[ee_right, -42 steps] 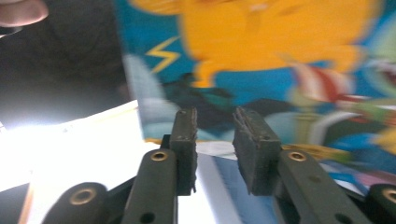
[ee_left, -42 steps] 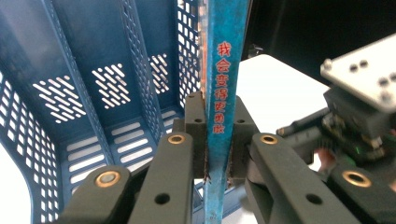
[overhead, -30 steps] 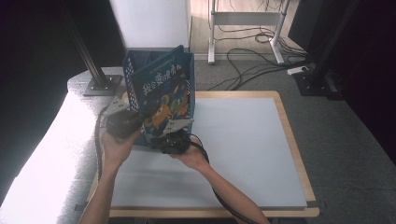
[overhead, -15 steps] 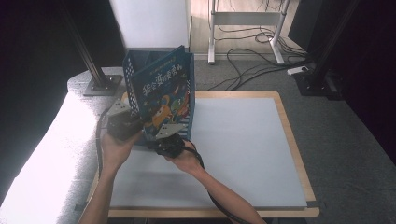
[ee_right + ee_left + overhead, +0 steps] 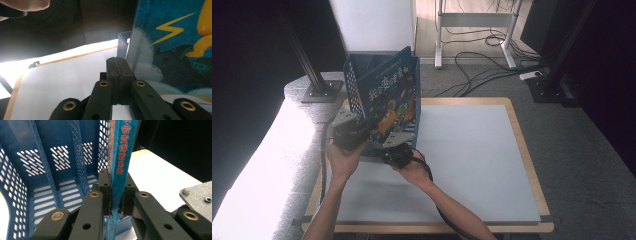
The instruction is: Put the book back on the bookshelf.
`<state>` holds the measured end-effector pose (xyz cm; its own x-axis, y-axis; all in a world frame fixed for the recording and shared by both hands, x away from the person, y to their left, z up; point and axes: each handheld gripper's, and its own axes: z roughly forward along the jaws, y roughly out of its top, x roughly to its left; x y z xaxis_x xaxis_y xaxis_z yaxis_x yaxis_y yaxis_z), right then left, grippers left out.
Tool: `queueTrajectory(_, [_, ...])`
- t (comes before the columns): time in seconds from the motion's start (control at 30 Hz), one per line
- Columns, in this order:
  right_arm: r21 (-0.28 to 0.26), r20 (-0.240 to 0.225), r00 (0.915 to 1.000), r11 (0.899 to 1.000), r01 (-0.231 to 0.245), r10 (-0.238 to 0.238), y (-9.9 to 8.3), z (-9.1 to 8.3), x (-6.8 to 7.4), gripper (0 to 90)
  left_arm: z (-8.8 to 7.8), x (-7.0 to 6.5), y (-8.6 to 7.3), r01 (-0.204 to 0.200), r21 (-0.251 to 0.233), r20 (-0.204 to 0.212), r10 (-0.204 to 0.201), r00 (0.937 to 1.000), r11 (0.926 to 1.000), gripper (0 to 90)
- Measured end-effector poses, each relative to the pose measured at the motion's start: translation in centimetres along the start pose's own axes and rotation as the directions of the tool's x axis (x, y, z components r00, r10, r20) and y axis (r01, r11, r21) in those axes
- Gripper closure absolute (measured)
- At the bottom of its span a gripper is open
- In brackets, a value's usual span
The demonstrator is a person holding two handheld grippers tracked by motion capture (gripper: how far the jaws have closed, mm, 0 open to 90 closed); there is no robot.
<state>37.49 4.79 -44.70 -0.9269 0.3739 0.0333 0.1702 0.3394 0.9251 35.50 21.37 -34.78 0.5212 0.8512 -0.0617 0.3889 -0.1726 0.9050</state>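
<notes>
- Right gripper (image 5: 398,150), whose jaws have just been closing, now has them pressed together on nothing, beside the book (image 5: 393,107); earlier it sat lower.
- Left gripper (image 5: 116,195) pinches the book's spine.
- Book stands upright against the blue file rack (image 5: 47,165), not yet slotted in.

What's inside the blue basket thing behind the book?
The blue rack has slotted dividers and bare compartments where the left gripper view looks in. The book, pinched by the left gripper, covers the rack's front side, so that part stays hidden.
</notes>
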Motion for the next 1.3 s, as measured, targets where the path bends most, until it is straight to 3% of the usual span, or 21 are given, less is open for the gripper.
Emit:
queueTrajectory(0.13, [0.000, 0.028, 0.9996, 1.000, -0.010, 0.010, -0.2, -0.2, -0.5, 89.1, 0.5, -0.4, 0.1, 0.006, -0.003, -0.019, -0.006, 0.9998, 1.0000, 83.0])
queueTrajectory(0.37, [0.002, 0.053, 0.9984, 1.000, -0.018, 0.018, -0.6, -0.7, -1.6, 89.1, 1.6, -0.6, 0.3, 0.058, -0.007, -0.034, -0.058, 0.9978, 0.9983, 83.1])
queueTrajectory(0.67, [0.000, 0.069, 0.9969, 0.999, -0.038, 0.038, -0.9, -1.2, -3.0, 89.1, 2.8, -1.0, 0.5, 0.086, -0.035, -0.055, -0.088, 0.9946, 0.9956, 83.1])
queueTrajectory(1.03, [-0.005, 0.093, 0.9947, 0.999, -0.042, 0.043, -1.0, -1.7, -4.1, 89.2, 3.8, -1.7, 0.7, 0.082, -0.056, -0.084, -0.087, 0.9927, 0.9950, 83.1])
queueTrajectory(1.1, [0.007, 0.113, 0.9926, 0.999, -0.044, 0.043, -1.1, -1.7, -4.4, 89.1, 4.4, -1.8, 0.6, 0.082, -0.048, -0.091, -0.086, 0.9921, 0.9955, 83.1])
queueTrajectory(1.3, [0.022, 0.109, 0.9916, 0.997, -0.072, 0.069, -2.1, -1.5, -5.0, 89.1, 5.5, -1.8, 0.0, 0.082, -0.030, -0.101, -0.084, 0.9913, 0.9962, 83.1])
